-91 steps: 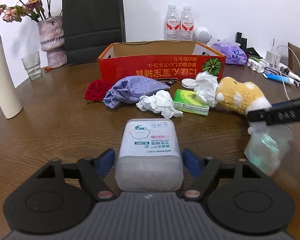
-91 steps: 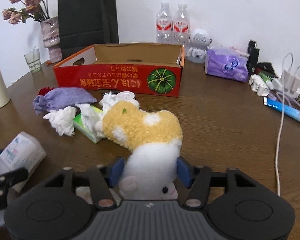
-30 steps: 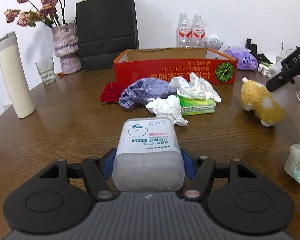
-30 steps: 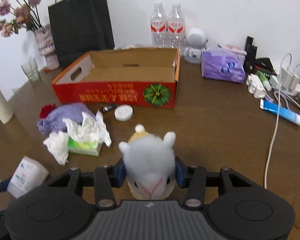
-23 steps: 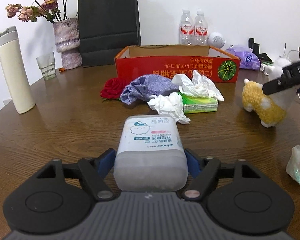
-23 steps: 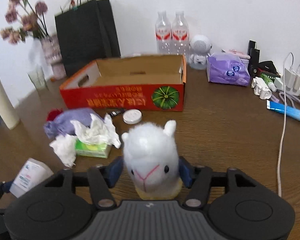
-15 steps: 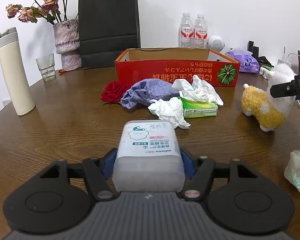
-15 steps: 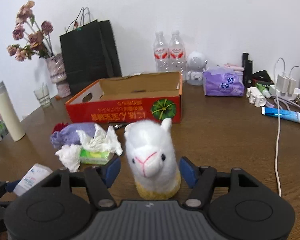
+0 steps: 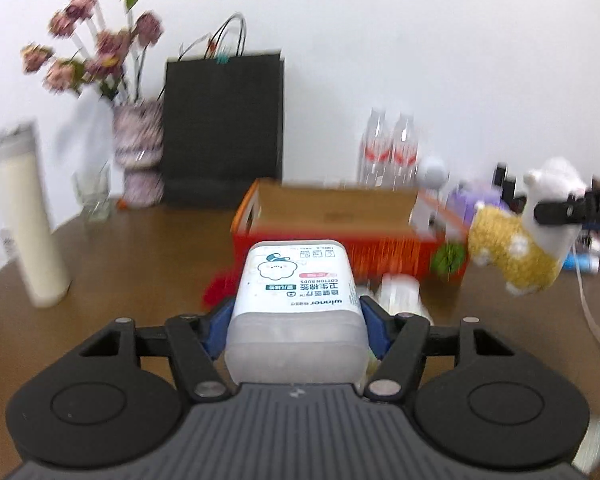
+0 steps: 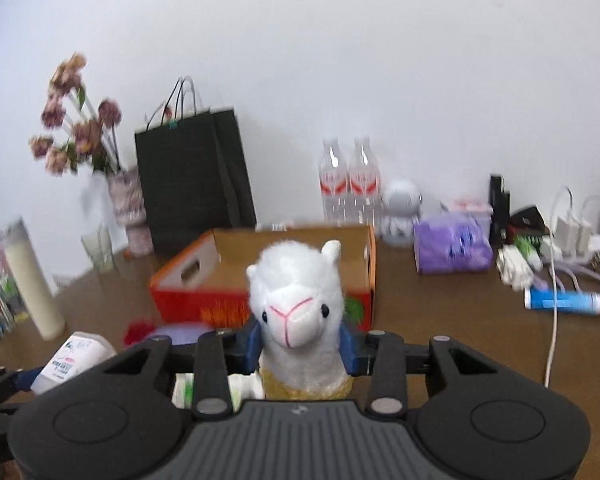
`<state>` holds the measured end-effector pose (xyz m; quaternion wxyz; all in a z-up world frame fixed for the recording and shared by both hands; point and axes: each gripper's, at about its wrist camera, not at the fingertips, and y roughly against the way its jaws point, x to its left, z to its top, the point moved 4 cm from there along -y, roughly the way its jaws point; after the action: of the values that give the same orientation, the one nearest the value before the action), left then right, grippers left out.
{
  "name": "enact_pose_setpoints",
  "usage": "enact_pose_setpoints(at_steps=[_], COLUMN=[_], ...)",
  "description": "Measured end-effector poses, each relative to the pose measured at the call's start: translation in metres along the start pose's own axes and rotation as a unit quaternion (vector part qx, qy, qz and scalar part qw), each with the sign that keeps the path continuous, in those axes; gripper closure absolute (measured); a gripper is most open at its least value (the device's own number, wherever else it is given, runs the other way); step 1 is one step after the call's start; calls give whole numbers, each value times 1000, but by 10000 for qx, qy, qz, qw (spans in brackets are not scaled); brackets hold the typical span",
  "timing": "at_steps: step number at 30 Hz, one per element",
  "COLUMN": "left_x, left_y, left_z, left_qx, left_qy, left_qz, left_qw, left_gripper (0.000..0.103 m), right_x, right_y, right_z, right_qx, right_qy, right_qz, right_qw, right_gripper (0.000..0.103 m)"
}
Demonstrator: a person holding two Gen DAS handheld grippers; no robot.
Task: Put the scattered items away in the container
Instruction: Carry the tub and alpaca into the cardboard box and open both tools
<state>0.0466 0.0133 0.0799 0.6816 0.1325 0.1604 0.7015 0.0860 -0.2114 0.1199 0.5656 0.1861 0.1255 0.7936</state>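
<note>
My left gripper (image 9: 294,316) is shut on a white cotton bud box (image 9: 294,292) and holds it in the air before the red cardboard box (image 9: 340,236). My right gripper (image 10: 298,346) is shut on the neck of a white and yellow plush alpaca (image 10: 296,308), lifted before the same red box (image 10: 204,296). The alpaca (image 9: 528,240) hangs in the air at the right in the left wrist view. The cotton bud box (image 10: 74,360) shows low at the left in the right wrist view. A red rose (image 10: 138,330), purple pouch (image 10: 180,330) and green tissue pack (image 10: 184,390) lie on the table, mostly hidden.
A black paper bag (image 9: 222,128), a flower vase (image 9: 138,152), a glass (image 9: 94,196) and a cream flask (image 9: 30,220) stand at the back left. Two water bottles (image 10: 350,180), a purple tissue pack (image 10: 452,246), chargers, cables (image 10: 554,280) and a blue tube (image 10: 564,302) are at the right.
Both grippers have risen off the table and moved towards the red box, carrying the cotton bud box and the alpaca. The view is blurred with motion.
</note>
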Motion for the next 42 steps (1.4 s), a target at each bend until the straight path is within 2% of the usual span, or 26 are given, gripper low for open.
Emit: enact_pose_setpoints(at_steps=[3,5,7,9,11,14,18,24,28,32,33,34,38,40,41,42], left_x=[1,1,1,3,4,3,3,6,13,12,12,12,10,9,9,10], left_y=[-42,-80,-127,-173,-221,-277,-327,-353,-367,-365,-363,-362,-344,-328,-322,-313], left_z=[53,81,105,120,126,119,103,96,92,86,86,87,96,105,110,116], left_qx=[-33,138,371,557,864,1390,1922,2166,2408,2407,2408,2417,2284,2142,2080,2004], left_qy=[57,39,17,99,120,-133,-514,-703,-653,-680,-658,-634,-753,-854,-873,-864], left_qz=[-79,-95,-59,104,286,495,792,944,963,867,834,787,664,603,602,617], left_qw=[9999,9999,9993,9983,9958,9890,9768,9691,9636,9643,9647,9651,9684,9712,9724,9739], left_gripper=[37,36,36,36,36,36,36,36,36,35,32,23,15,11,10,8], right_x=[-5,-7,-9,-15,-22,-28,-30,-33,-34,-38,-40,-43,-52,-51,-50,-50], right_y=[-28,-53,-83,-116,-152,-207,-268,-323,-329,-327,-328,-328,-326,-316,-310,-304], right_z=[36,59,80,98,110,112,103,86,81,74,72,72,75,81,86,91], right_qx=[58,109,165,229,371,693,1083,1428,1356,1466,1505,1498,1682,1643,1595,1558], right_qy=[-198,-332,-334,-371,-344,-206,-66,-115,-90,-71,-137,-214,-554,-520,-481,-471], right_qz=[-54,-13,-149,-271,-411,-634,-765,-958,-1098,-1222,-1203,-1172,-1038,-1053,-1117,-1143], right_qw=[9998,9994,9992,9987,9979,9954,9912,9850,9846,9816,9812,9815,9787,9794,9797,9800], right_gripper=[65,65,65,65,65,65,65,65,65,63,63,62,50,40,29,21])
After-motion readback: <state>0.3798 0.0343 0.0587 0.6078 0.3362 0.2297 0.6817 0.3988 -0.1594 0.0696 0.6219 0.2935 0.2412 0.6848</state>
